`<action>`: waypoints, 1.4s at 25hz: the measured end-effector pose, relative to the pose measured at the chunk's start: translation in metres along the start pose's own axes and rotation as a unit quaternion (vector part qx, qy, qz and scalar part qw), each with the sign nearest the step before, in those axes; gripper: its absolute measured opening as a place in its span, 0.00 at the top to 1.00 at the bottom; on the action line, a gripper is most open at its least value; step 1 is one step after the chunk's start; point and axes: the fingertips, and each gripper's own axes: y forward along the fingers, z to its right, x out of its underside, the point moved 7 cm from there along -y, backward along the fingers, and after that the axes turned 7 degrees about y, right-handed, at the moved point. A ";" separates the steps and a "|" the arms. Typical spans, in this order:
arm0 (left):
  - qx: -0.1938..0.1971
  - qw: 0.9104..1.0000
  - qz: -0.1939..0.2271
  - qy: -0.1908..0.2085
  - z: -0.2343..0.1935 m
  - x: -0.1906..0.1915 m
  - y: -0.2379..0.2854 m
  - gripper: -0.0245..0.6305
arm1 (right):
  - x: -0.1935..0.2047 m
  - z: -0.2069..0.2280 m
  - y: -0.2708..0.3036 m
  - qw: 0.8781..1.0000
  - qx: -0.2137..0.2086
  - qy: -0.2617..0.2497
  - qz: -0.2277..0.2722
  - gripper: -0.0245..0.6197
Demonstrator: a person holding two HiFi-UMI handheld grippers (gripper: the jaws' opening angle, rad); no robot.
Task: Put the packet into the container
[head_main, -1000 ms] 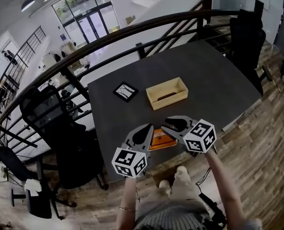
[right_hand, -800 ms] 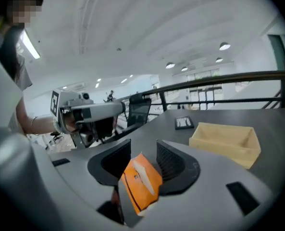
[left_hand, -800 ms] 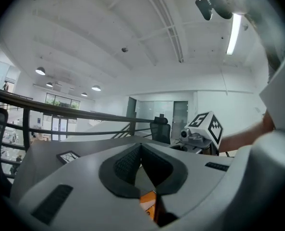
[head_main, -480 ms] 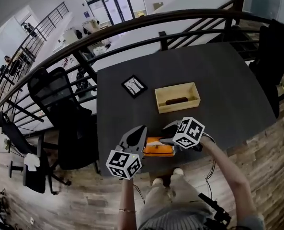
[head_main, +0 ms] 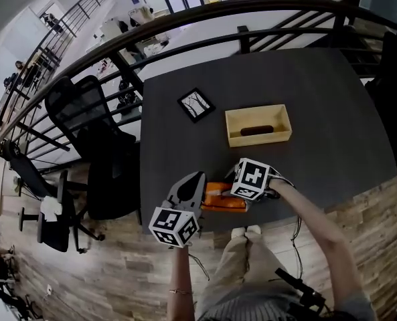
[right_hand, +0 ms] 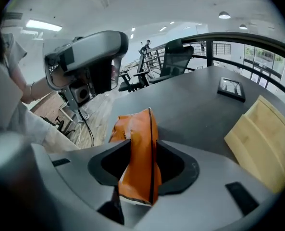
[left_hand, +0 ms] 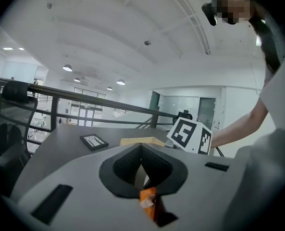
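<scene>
The orange packet (head_main: 226, 201) is at the table's near edge, between my two grippers. My right gripper (head_main: 233, 187) reaches in from the right. In the right gripper view the packet (right_hand: 135, 148) stands on edge between its wide-open jaws, with dark gaps on both sides. My left gripper (head_main: 199, 177) is at the packet's left end. Its jaws (left_hand: 141, 147) are closed to a thin seam, and a corner of the packet (left_hand: 148, 199) is caught low in that seam. The wooden container (head_main: 260, 138) sits farther back on the table, with a dark object inside.
A small black-framed square (head_main: 196, 104) lies left of the container on the dark table (head_main: 319, 112). A black railing (head_main: 185, 29) runs behind the table. Office chairs (head_main: 91, 119) stand to the left. Wooden floor lies below the near edge.
My right gripper has moved left, closing in over the packet. The left gripper has stayed beside the packet's left end. The head view has shifted.
</scene>
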 end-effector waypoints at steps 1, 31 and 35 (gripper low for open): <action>0.002 1.000 -0.001 -0.001 0.000 0.002 0.000 0.95 | 0.000 0.001 0.002 1.000 -0.005 0.010 0.002 0.73; 0.075 0.997 0.002 0.026 0.012 -0.010 0.000 0.95 | -0.003 -0.004 -0.027 0.998 0.020 0.028 0.055 0.87; 0.081 0.996 0.018 0.037 0.016 -0.025 0.005 0.95 | -0.004 0.002 -0.057 0.997 0.024 0.018 0.064 0.87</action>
